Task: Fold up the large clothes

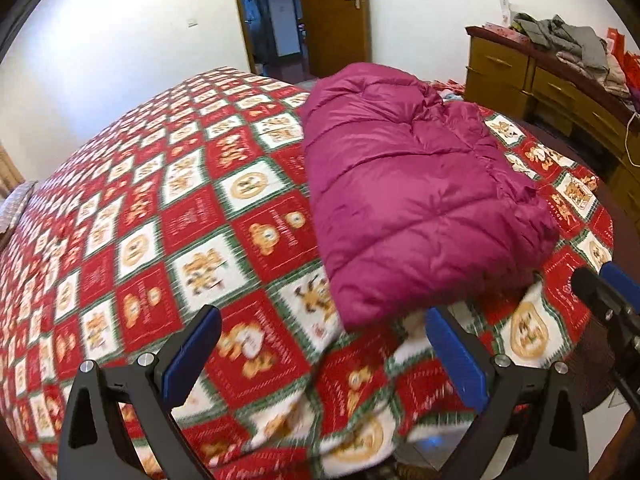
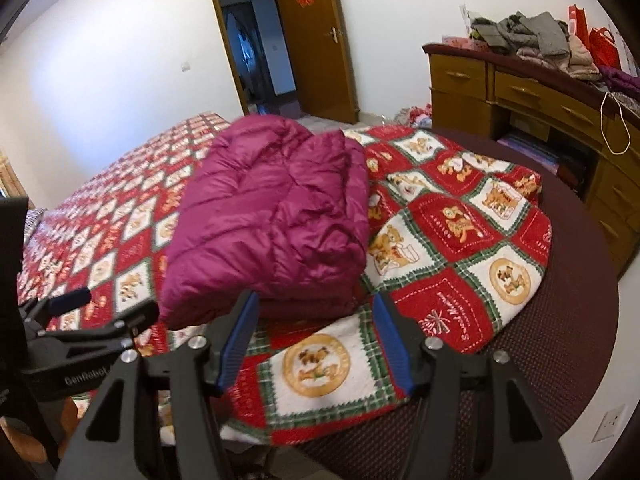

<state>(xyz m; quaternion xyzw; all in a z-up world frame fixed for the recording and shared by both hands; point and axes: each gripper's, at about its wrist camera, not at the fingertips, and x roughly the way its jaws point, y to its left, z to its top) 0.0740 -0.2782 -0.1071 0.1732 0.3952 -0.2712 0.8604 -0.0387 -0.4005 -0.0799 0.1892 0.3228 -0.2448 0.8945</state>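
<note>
Holding both the left gripper (image 1: pixel 324 354) and right gripper (image 2: pixel 314 342) spread and empty near the bed's (image 1: pixel 192 216) edge, you risked the puffy folded jacket (image 1: pixel 412 204) on the blanket springing open or sliding.

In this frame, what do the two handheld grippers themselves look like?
Both match: the left gripper and right gripper have matte black angular frames with triangular cutouts, silver round pivot bolts, and flat blue ribbed pads. White "GenRobot" lettering marks the left gripper's body. No cables or sleeves show.
</note>
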